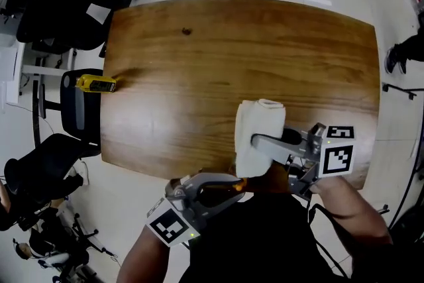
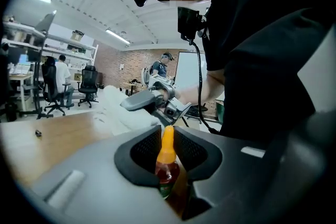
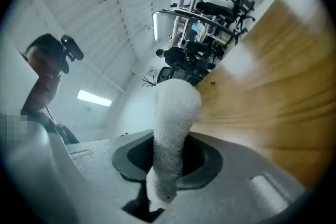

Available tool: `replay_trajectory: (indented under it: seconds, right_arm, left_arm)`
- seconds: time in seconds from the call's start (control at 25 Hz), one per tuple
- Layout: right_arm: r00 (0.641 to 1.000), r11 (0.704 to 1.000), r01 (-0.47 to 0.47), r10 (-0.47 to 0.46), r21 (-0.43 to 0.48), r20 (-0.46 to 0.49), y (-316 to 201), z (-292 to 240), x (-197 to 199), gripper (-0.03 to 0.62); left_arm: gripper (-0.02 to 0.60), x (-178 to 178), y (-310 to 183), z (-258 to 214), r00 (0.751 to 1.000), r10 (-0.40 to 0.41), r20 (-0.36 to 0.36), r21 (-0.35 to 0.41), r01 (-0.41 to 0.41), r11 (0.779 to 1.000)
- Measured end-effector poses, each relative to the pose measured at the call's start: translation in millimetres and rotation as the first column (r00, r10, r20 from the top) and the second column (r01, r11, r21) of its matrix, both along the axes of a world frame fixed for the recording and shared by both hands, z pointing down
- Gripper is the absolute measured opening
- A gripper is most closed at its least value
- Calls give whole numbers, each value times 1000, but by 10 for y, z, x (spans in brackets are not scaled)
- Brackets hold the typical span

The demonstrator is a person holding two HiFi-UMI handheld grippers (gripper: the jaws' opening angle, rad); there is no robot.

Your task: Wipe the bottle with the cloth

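Plainly, the weak point is the hold on the small bottle with the tapered orange cap and red-brown contents (image 2: 167, 164). The left gripper (image 1: 233, 186) pinches it between its two jaws around the shoulder and upper body, with the cap poking out past them. It is held low over the near edge of the brown wooden table (image 1: 232, 56), close to the person's body. The right gripper (image 1: 257, 141) is clamped on a fold of the thick white terry cloth (image 3: 171, 128), and the rest of the cloth bunches loosely beyond its jaws, just past the bottle's cap. Whether cloth and bottle touch, I cannot tell. A hard sideways rub would likely lever the smooth bottle round in that narrow pinch, or squeeze it out. From there it could drop past the table's edge rather than onto the wood. A pull along the bottle could also drag the cloth's fold out of the right jaws. If the approach comes in too deep, the hard jaw rather than the cloth may strike the cap. The band under the left jaws would probably go unwiped unless the bottle is regripped.
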State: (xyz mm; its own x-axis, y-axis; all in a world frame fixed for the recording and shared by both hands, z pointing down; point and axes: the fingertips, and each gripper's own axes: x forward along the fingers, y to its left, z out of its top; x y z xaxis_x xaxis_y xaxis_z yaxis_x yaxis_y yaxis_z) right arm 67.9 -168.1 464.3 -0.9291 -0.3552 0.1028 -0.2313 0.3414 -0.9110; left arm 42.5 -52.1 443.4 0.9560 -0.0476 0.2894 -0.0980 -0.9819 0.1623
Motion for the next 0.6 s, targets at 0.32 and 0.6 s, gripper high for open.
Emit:
replay_trajectory:
  seconds: [0.32,0.6]
  right_arm:
    - [967,972,233,-233,-6,-100,194,380,-592,77]
    - [866,879,473,-450,62,-218,368,718,-893,77]
  left_arm:
    - [81,-20,35,13,1000,-11,-14,-7,11,1000]
    - [81,-55,45,24,1000,3,-22,-2,-3,1000]
